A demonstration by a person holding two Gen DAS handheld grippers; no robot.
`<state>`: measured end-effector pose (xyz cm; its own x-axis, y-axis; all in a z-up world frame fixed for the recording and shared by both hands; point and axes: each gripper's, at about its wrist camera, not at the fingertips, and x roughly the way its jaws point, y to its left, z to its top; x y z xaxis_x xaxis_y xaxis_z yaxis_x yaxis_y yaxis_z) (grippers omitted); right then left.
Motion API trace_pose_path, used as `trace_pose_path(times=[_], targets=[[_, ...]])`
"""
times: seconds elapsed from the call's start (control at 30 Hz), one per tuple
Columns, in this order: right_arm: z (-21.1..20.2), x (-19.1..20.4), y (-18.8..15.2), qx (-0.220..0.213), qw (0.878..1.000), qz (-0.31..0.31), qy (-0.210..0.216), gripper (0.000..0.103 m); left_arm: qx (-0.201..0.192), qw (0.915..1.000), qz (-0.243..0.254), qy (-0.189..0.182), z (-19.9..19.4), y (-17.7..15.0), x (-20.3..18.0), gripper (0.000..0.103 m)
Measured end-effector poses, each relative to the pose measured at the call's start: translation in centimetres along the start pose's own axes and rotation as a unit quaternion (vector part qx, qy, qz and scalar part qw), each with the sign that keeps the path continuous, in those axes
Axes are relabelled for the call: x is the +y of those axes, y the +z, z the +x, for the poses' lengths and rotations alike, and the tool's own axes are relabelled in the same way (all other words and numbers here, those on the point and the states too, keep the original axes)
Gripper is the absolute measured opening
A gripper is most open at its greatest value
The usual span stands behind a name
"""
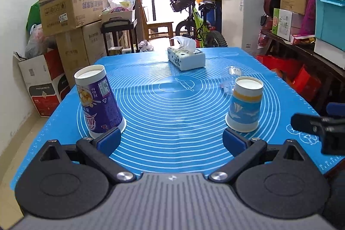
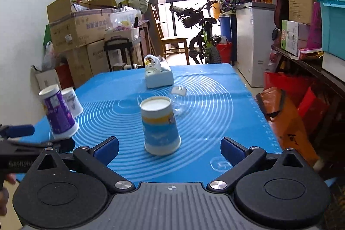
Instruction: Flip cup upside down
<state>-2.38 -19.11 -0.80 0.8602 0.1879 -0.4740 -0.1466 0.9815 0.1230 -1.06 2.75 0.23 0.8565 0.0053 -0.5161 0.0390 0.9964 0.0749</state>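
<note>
A purple paper cup stands upside down on the blue mat, just beyond my left gripper's left finger. A blue-and-yellow paper cup also stands upside down, at the right. My left gripper is open and empty, low over the mat's near part. In the right wrist view the blue-and-yellow cup stands just ahead of my right gripper, which is open and empty. The purple cup is at the left, with a white cup behind it. A clear plastic cup lies on its side behind the blue-and-yellow cup.
A tissue box sits at the mat's far middle. The right gripper's finger shows at the left view's right edge. Cardboard boxes stack at the left, a bicycle stands behind the table, and shelves with bins line the right.
</note>
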Motion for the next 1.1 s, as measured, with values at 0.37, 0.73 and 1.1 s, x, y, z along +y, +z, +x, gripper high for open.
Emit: trace_pose_path(times=[0.37, 0.73, 1.1], targets=[[-3.1, 0.0, -0.9, -0.008, 1.0, -0.011, 0.002, 0.1, 0.003, 1.0, 0.008, -0.004, -1.1, -0.6, -0.7, 0.1], [-3.7, 0.1, -1.0, -0.01, 1.0, -0.013, 0.002, 0.1, 0.001, 1.0, 0.008, -0.003, -1.6, -0.9, -1.0, 0.099], [-4.2, 0.3, -1.0, -0.009, 1.0, -0.01, 0.003, 0.1, -0.001, 1.0, 0.008, -0.003, -1.9, -1.0, -1.0, 0.1]])
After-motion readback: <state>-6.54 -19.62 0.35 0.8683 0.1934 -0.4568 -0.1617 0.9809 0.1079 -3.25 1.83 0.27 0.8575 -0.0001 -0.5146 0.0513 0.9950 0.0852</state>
